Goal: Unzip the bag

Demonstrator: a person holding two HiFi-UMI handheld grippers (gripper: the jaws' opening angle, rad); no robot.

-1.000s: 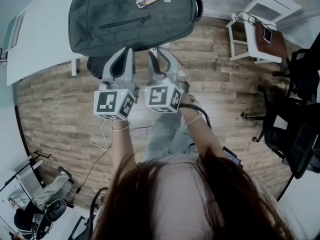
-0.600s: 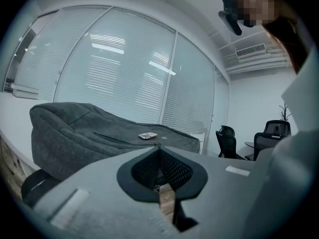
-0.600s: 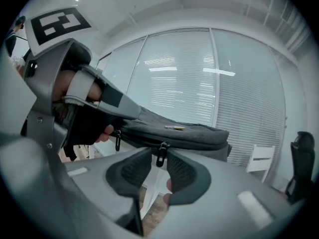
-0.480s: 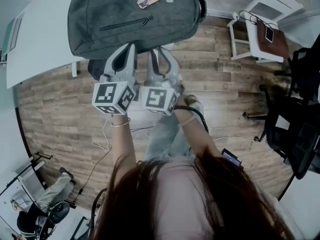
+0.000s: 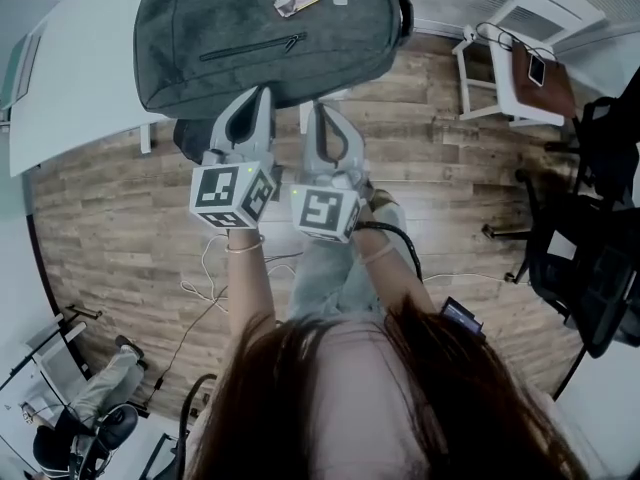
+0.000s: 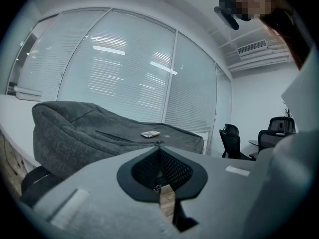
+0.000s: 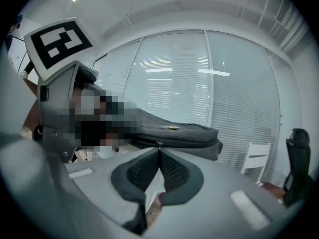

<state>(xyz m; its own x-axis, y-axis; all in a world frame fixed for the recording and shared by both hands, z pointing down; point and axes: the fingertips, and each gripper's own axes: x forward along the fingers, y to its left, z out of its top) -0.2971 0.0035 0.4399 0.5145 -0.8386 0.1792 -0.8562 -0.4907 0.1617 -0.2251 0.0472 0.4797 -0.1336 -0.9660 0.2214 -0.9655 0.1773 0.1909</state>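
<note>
- left tool [image 5: 258,98]: nearest item. Its jaws are pressed together with nothing between them, and it sits roughly level with its tips just short of the bag's near edge.
- right tool [image 5: 318,108]: just beside the left tool, on its right. Its jaws have just been closing and now meet at the tips, with nothing caught between them. Neither tool holds a zip pull, so the unzipping is judged not yet begun.
- grey woven-fabric backpack [image 5: 265,28]: the bag of the task. It lies flat, front panel up, directly ahead of both tools, with its near edge just beyond their tips. Its long axis runs crosswise to the tools. The end with the dark carry loop [image 5: 400,13], judged to be the top, points off to the right tool's side.
- front-pocket zip [image 5: 250,46]: a dark line on the upper panel, beyond the left tool's tips, running along the bag's long axis. It looks closed along its whole length, with the pull at the end nearer the right tool. Still to do: find a pull, pinch it, steady the bag and draw the slider along.
- small flat orange-and-pale object [image 5: 297,0]: rests on the panel, farther from the tools than the zip. What it is cannot be told.
- white surface [image 5: 80,78]: carries the backpack and extends ahead of the left tool and off to its left.
</note>
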